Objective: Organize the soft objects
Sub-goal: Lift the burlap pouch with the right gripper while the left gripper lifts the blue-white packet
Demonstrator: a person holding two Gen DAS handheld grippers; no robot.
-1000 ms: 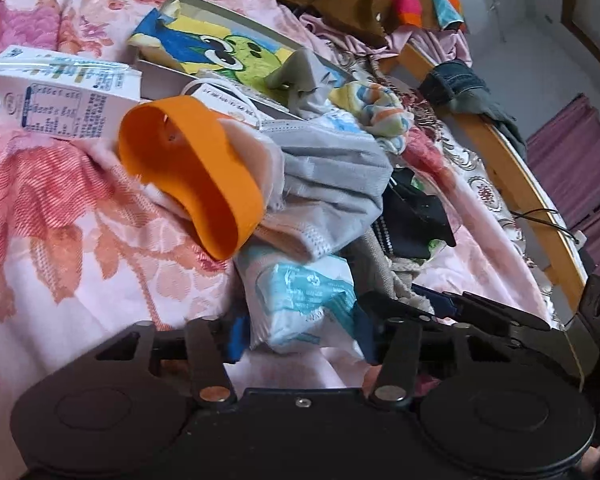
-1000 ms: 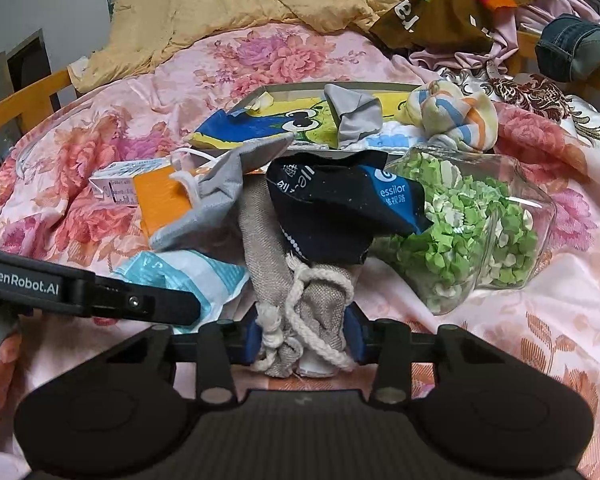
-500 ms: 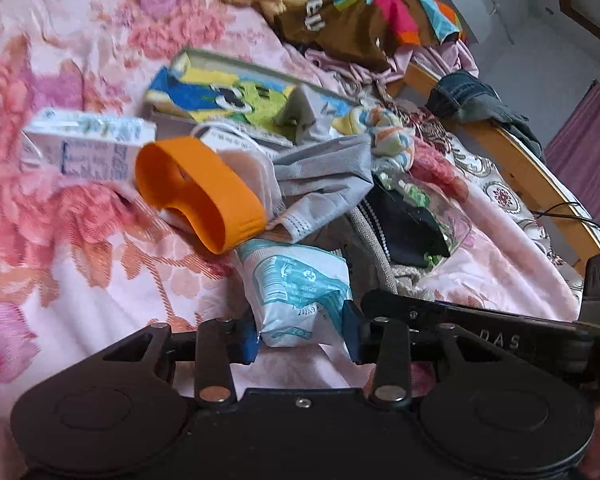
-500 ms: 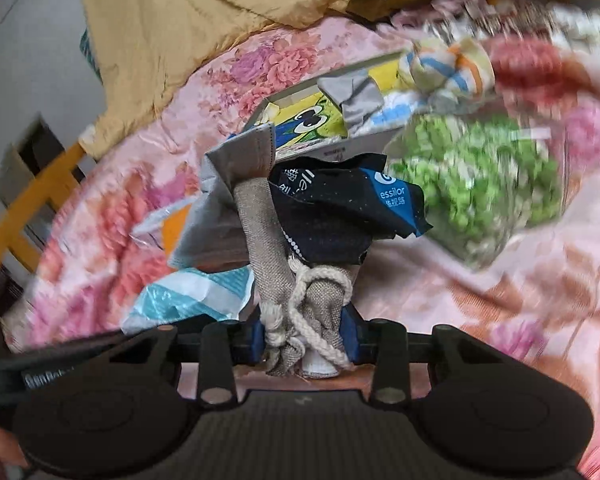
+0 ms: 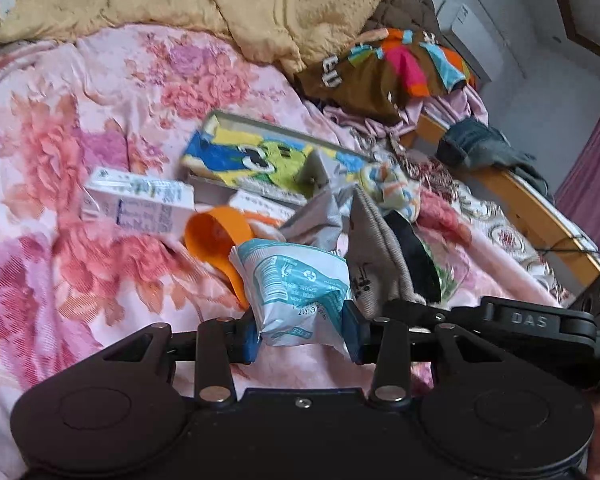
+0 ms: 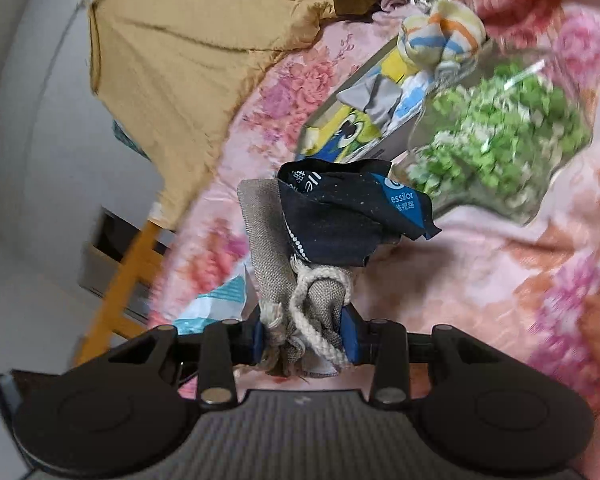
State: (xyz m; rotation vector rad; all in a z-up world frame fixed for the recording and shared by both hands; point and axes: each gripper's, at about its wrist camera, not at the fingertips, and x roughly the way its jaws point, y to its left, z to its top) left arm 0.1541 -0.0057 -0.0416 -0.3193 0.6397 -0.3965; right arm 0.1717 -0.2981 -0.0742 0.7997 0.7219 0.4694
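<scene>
A bed with a pink floral sheet (image 5: 100, 128) filled the room; a mustard blanket (image 5: 204, 0) lay far, purple curtains (image 5: 592, 184) hung right, beside grey walls (image 6: 32, 120).

Bed clutter I can see

A white carton (image 5: 138, 209) lies on the floral bedspread (image 5: 60, 128) beside the cartoon-printed box (image 5: 252, 156); jeans (image 5: 480, 148) drape the bed's wooden edge (image 5: 540, 216).

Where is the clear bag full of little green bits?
In the right wrist view, the clear bag of green bits lies on the pink flowered bedspread at upper right, just below the striped rolled-up cloth and right of the cartoon-printed box.
</scene>
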